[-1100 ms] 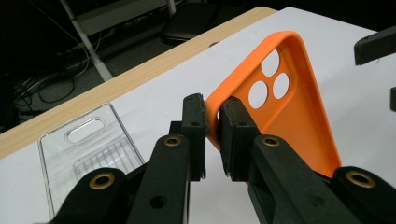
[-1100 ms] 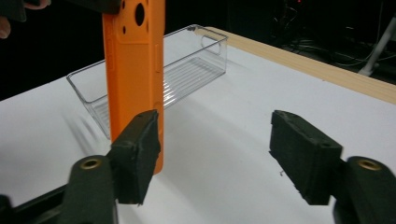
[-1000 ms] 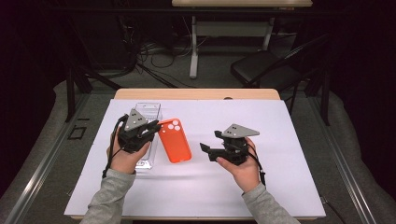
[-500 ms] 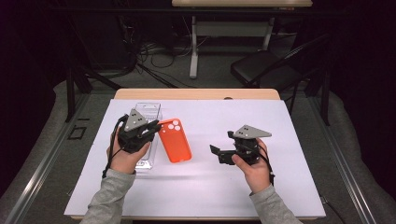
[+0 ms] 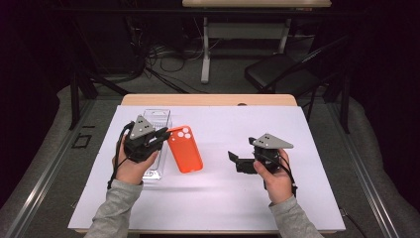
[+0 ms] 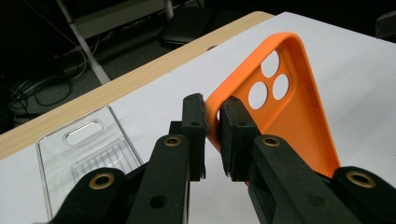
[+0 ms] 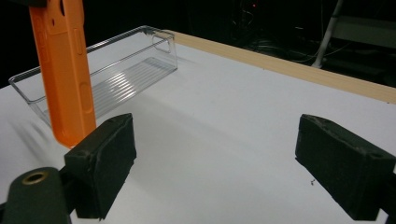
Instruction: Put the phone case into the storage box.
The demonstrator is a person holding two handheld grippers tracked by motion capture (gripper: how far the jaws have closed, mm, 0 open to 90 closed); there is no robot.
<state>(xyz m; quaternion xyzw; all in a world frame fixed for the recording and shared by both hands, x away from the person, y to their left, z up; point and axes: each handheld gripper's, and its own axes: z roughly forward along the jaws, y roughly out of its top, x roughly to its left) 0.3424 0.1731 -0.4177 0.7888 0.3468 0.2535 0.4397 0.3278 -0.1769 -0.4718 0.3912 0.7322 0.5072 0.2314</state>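
1. The left gripper (image 5: 157,136) sits left of centre in the high view, its jaws pinching the top edge of a bright orange silicone phone case with three round camera holes (image 5: 185,148).
2. In the left gripper view, the two black jaws clamp the case's rim (image 6: 212,119) at mid-frame, and the case (image 6: 299,116) stretches away to the upper right with its hollow side showing.
3. In the right gripper view, the orange case (image 7: 65,79) hangs in the upper left with its lower end clear of the white table cover (image 7: 224,116).
4. A clear plastic rectangular tray (image 5: 157,118) lies under and beyond the left hand (image 5: 130,166), just left of the case.
5. The right gripper (image 5: 236,159) lies right of centre in the high view, well apart from the case; its jaws have just been opening and stand spread wide, with nothing between them but the white cover.
6. The right hand (image 5: 275,173) grips it from the lower right.
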